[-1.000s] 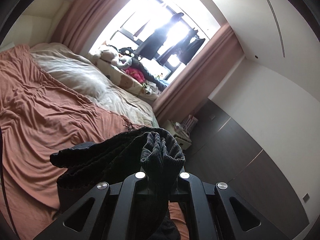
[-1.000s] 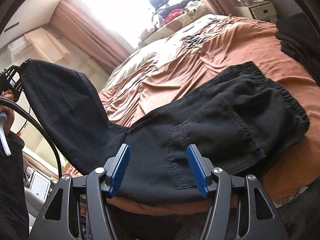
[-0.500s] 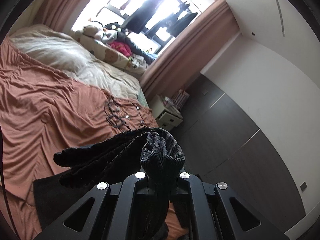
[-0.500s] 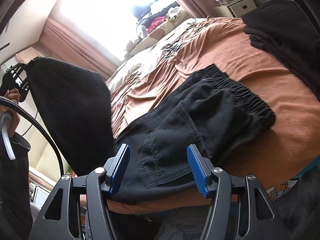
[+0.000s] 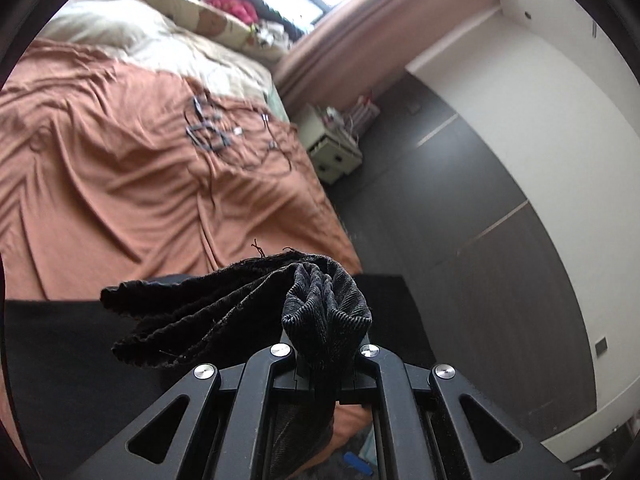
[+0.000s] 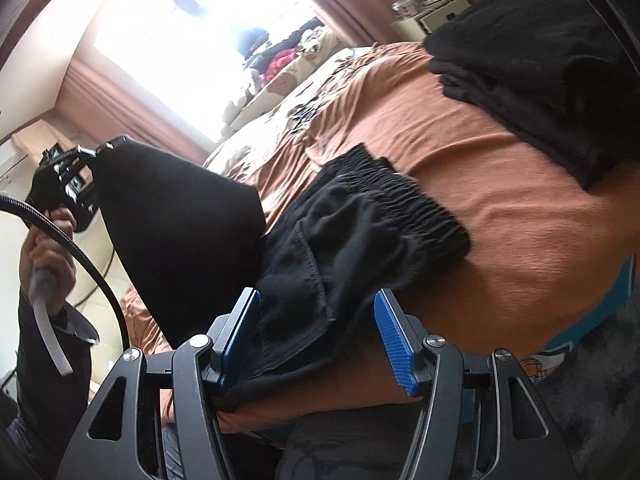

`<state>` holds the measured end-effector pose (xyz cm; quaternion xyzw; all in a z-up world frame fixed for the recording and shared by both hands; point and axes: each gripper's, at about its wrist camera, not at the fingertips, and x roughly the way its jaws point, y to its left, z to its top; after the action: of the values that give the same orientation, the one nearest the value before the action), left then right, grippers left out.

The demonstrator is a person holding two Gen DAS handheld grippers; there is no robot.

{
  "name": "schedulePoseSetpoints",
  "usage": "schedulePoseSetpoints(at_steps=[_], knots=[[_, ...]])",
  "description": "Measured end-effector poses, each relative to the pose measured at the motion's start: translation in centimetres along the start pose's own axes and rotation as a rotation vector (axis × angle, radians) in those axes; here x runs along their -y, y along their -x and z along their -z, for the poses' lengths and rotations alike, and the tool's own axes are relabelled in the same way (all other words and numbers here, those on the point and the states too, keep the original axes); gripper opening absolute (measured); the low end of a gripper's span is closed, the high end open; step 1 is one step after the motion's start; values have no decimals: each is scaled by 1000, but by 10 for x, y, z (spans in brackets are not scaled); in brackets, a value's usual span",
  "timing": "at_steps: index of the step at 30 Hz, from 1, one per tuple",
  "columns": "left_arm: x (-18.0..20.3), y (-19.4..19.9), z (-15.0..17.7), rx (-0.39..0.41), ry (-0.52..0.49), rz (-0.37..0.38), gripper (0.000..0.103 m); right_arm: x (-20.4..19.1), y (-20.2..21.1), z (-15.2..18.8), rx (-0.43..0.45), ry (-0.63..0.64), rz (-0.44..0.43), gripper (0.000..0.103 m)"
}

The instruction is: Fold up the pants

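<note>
Black pants (image 6: pixel 352 232) lie on the bed's orange-brown cover (image 6: pixel 500 208), elastic waistband toward the right. My left gripper (image 5: pixel 325 354) is shut on the bunched leg hems (image 5: pixel 320 300) and holds them up in the air; in the right wrist view it (image 6: pixel 72 176) sits at the left with the leg (image 6: pixel 180 232) hanging from it. My right gripper (image 6: pixel 316 336) is open, its blue pads (image 6: pixel 390 332) on either side of the pants' seat at the bed's near edge, holding nothing.
A stack of folded dark clothes (image 6: pixel 540 60) lies on the bed at the right. A bedside cabinet (image 5: pixel 332 148) stands by the dark wardrobe wall (image 5: pixel 460 220). Pillows and clutter (image 5: pixel 208 12) sit near the window. Thin cables (image 5: pixel 212 132) lie on the cover.
My left gripper has carried the leg hems toward the waistband side, tilting down toward the bed. The raised leg has swung closer over the pants. My right gripper stays open over the seat.
</note>
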<state>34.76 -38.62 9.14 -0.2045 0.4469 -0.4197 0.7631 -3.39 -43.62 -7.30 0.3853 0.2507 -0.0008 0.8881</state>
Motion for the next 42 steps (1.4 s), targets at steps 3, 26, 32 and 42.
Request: schedulePoseSetpoints(at_steps=[3, 26, 32, 42], knots=[[2, -25, 13, -51, -3, 21, 5, 9, 6, -1, 13, -23, 17, 69], [12, -113, 108, -453, -97, 96, 84, 27, 35, -4, 29, -58, 91, 72], [-31, -63, 100, -383, -107, -8, 84, 14, 26, -5, -2, -2, 89, 72], [-118, 28, 96, -248, -26, -149, 84, -9, 5, -18, -38, 99, 134, 72]])
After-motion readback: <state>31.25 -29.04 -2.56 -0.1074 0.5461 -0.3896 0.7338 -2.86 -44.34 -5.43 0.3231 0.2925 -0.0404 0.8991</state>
